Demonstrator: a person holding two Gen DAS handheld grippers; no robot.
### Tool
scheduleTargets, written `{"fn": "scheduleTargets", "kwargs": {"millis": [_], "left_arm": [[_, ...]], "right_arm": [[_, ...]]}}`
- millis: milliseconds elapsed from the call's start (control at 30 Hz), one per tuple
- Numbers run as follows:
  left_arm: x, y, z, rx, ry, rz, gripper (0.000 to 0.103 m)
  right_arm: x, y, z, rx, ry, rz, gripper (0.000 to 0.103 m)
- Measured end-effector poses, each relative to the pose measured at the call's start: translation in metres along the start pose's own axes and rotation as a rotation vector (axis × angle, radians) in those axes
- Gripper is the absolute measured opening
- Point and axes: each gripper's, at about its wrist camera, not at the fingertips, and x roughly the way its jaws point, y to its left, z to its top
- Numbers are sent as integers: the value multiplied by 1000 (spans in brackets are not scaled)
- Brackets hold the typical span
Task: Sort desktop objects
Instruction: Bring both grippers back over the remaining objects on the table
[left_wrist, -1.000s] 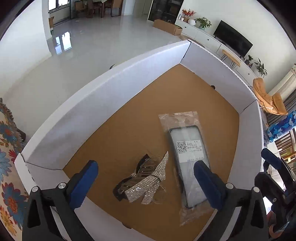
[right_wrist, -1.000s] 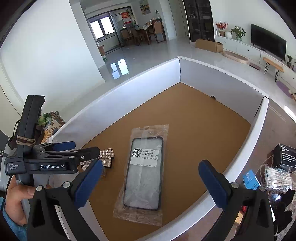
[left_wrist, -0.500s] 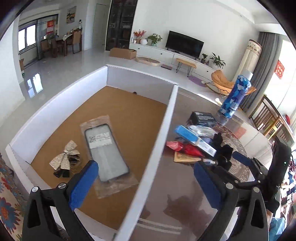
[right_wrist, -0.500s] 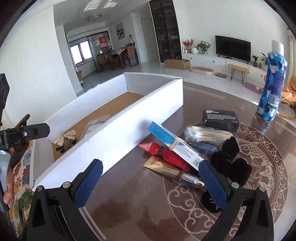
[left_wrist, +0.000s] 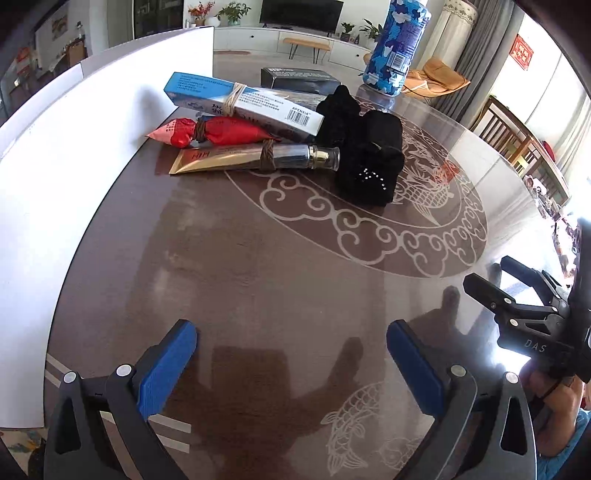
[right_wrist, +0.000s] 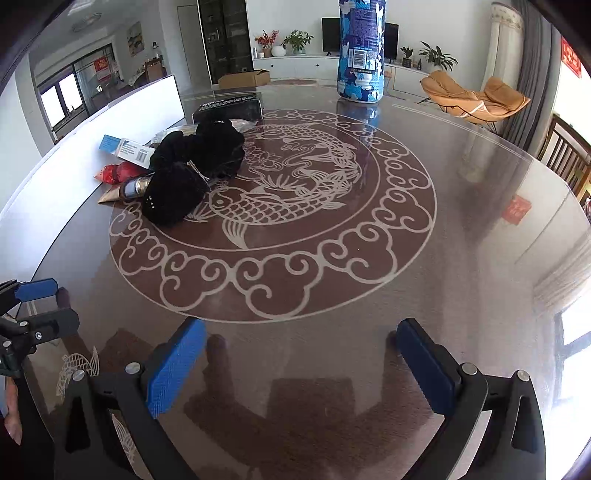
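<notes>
A heap of items lies on the brown glass table beside the white box wall (left_wrist: 55, 177): a blue-and-white carton (left_wrist: 243, 101) tied with string, a red wrapped packet (left_wrist: 218, 133), a gold tube (left_wrist: 255, 158) with a clear cap, black velvet scrunchies (left_wrist: 364, 155) and a black box (left_wrist: 299, 79). The left gripper (left_wrist: 291, 356) hovers open over bare table well short of the heap. From the right wrist view the scrunchies (right_wrist: 195, 166), carton (right_wrist: 127, 148) and red packet (right_wrist: 118, 173) lie far left; the right gripper (right_wrist: 301, 350) is open and empty.
A tall blue patterned can (left_wrist: 399, 44) stands at the table's far side (right_wrist: 360, 51). The white box wall (right_wrist: 92, 147) runs along the left. The right gripper's body (left_wrist: 532, 325) and a hand show at the left view's right edge. Chairs stand beyond the table.
Both grippers swung away from the white box and now face the table; the box interior with the bagged phone case and silver bow has left both views.
</notes>
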Motion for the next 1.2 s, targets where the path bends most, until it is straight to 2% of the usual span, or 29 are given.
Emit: {"fn": "scheduleTargets", "kwargs": {"millis": [67,133,267,667,1033,1133,1200], "left_arm": [[4,4,0,-8,4,32,103],[6,3,0,-1,-7,68,103],[14,-6,2,56,-1,141,103],[19,16,20,20,-64,156,103],[16,23,13,-4,-89,173,103],[17,26,15,-18,-95,182,103],[17,26,14,-19,-99,183,103]], "right_arm": [[-1,4,0,-14,-11,-12,103],[6,13,4,-29,17,-38,103],[12,17,11,-7,14,-53,103],[13,17,13,-1,11,-57,103],[15,16,14,-10,13,-48,103],[26,26,32,-49,41,-6,103],[25,34,54,-37,3,40,103]]}}
